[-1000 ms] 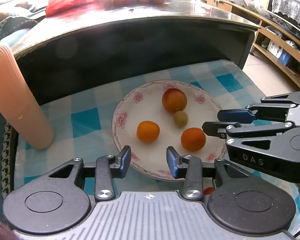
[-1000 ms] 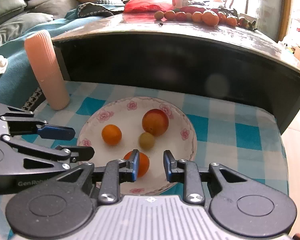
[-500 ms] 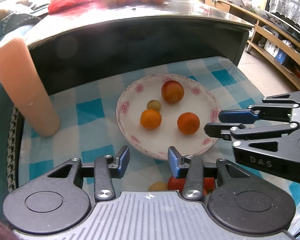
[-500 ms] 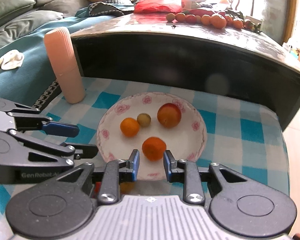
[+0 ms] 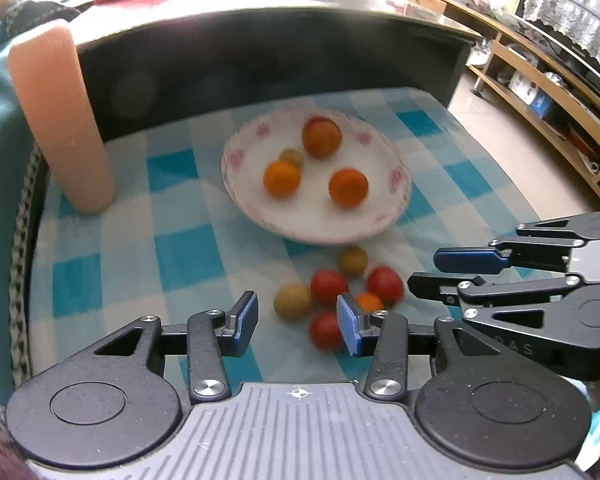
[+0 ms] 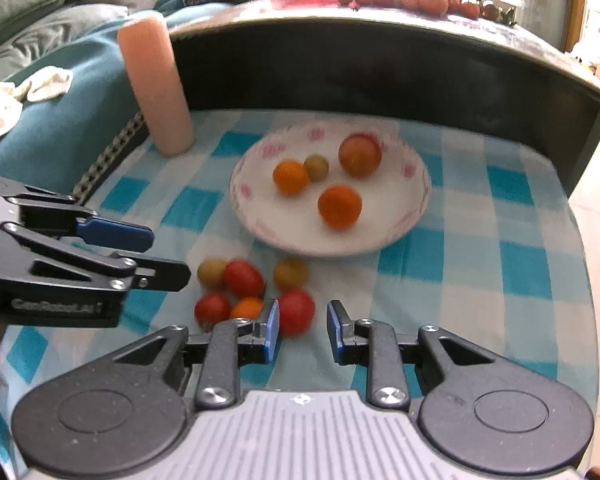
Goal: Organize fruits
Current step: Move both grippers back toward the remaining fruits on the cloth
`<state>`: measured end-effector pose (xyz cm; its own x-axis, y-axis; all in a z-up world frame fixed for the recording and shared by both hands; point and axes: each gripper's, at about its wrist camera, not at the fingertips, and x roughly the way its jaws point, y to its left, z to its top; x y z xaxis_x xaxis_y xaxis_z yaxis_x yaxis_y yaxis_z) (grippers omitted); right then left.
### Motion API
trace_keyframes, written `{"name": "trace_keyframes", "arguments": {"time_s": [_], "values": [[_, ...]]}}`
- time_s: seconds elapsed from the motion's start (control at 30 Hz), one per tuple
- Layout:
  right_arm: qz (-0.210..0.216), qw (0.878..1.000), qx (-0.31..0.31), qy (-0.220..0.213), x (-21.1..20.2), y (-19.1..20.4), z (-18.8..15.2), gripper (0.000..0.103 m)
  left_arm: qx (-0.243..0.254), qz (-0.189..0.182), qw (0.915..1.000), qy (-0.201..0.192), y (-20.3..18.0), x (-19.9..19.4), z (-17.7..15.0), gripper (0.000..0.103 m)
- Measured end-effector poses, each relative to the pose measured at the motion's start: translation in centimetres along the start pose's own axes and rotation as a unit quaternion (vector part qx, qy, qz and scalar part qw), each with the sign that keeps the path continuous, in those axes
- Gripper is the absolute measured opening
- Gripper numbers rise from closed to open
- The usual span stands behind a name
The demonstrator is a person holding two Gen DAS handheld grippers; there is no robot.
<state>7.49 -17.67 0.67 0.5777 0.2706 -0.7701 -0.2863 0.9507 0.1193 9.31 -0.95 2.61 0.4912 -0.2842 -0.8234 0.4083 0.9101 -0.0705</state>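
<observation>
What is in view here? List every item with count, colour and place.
Plate: one, white with pink flowers, mid-cloth.
Fruits in plate: four; three orange-red, one small olive.
Loose fruits: six on the cloth before the plate; three red, two yellow-green, one orange.
Cylinder: one, peach, upright, left of plate.
Cloth: blue-white check.
Dark table: behind, more fruit on top.
Left gripper: open, empty.
Right gripper: open, empty.
</observation>
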Motion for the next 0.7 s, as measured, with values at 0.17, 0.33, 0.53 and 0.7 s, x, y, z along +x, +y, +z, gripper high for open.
{"name": "trace_keyframes", "arguments": {"time_s": [0.17, 0.33, 0.53, 0.7], "values": [[0.001, 1.000, -0.024, 0.019, 0.5, 0.5, -1.0, 0.042, 0.017, -0.010, 0.9996, 0.020, -0.7, 0.5, -1.4, 0.053], [0.002, 0.997, -0.065, 0.033, 2.0, 0.9, -1.2, 0.042, 0.044, -0.007, 0.9986, 0.028, -1.4, 1.3, -1.9, 0.053], [0.025, 0.995, -0.085, 0.037, 3.3, 0.2, -0.4, 0.046, 0.055, -0.006, 0.9975, 0.043, -1.4, 2.2, -2.3, 0.053], [0.043, 0.995, -0.083, 0.033, 3.9, 0.0, 0.2, 0.046, 0.067, -0.012, 0.9966, 0.046, -1.7, 2.4, -2.4, 0.053]]}}
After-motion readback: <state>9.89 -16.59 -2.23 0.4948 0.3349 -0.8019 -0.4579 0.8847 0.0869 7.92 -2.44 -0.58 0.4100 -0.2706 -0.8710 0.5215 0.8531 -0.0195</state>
